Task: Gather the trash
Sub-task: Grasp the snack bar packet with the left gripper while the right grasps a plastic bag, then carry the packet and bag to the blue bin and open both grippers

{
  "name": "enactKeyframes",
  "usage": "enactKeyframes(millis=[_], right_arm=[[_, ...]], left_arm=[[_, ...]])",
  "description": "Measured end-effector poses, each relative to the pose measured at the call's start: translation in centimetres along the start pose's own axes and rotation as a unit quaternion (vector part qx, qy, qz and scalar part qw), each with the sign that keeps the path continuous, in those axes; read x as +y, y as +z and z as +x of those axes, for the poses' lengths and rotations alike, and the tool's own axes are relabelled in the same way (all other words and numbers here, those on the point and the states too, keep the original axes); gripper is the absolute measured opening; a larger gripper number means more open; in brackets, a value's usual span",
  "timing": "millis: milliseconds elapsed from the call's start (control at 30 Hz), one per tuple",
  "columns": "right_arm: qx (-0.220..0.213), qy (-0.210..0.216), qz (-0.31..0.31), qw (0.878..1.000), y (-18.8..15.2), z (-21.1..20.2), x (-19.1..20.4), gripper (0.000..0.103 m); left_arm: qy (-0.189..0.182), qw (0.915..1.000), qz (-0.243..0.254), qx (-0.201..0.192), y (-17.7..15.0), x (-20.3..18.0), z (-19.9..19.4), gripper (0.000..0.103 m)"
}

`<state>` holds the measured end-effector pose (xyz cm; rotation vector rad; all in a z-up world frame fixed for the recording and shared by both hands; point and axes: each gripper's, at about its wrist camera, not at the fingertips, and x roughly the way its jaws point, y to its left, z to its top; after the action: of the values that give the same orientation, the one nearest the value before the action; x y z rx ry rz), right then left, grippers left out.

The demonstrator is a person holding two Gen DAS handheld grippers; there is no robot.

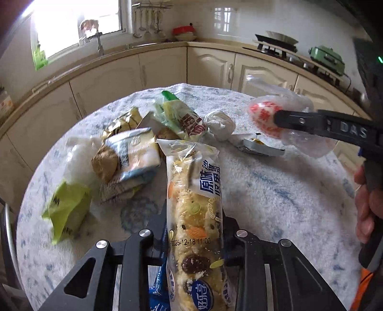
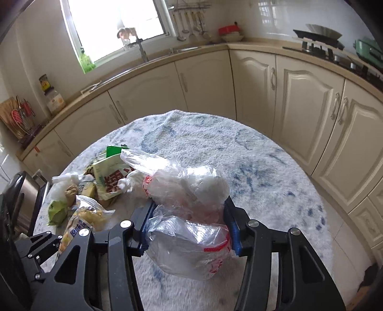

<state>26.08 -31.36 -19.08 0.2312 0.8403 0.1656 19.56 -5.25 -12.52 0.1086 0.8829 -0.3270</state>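
While jaws clamp: snack wrapper (image 1: 195, 215), plastic bag (image 2: 191, 239).

White-and-blue mottled tablecloth (image 2: 275, 172)

bg stuff I can see | cream cabinets (image 2: 308, 100) wrapping the kitchen | window (image 2: 115, 24) over the tap (image 2: 141, 47) | ladles on a rail (image 2: 189, 21) | green cooker (image 1: 328, 58) beside the hob (image 1: 275, 45)

Black fingers (image 2: 233, 222), blue pads, silver screws
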Motion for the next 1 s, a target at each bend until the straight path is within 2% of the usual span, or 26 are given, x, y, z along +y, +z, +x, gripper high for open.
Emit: enactKeyframes(millis=[267, 500, 633, 733, 1000], right_arm=[[-0.003, 0.028, -0.002, 1.0, -3.8, -3.6, 1.3, 0.052], [-0.012, 0.036, 0.009, 0.999, -5.9, -5.8, 1.5, 0.052], [-0.027, 0.032, 0.017, 0.999, -6.2, -7.3, 0.9, 0.052], [-0.039, 0.027, 0.021, 0.999, -5.9, -8.6, 0.2, 0.052], [-0.094, 0.01, 0.035, 0.995, -5.1, -13.7, -2.5, 0.052]], left_arm=[[-0.021, 0.998, -0.055, -0.024, -0.5, 1.9, -1.6, 0.026], [-0.023, 0.9948, -0.075, -0.065, -2.0, 1.1, -4.0, 0.026], [-0.019, 0.9942, -0.07, -0.079, -1.8, 0.0, -4.7, 0.026], [-0.021, 0.9937, -0.058, -0.094, -2.9, -1.3, -6.3, 0.026], [-0.04, 0.9906, -0.026, -0.128, -1.7, -5.4, -7.8, 0.026]])
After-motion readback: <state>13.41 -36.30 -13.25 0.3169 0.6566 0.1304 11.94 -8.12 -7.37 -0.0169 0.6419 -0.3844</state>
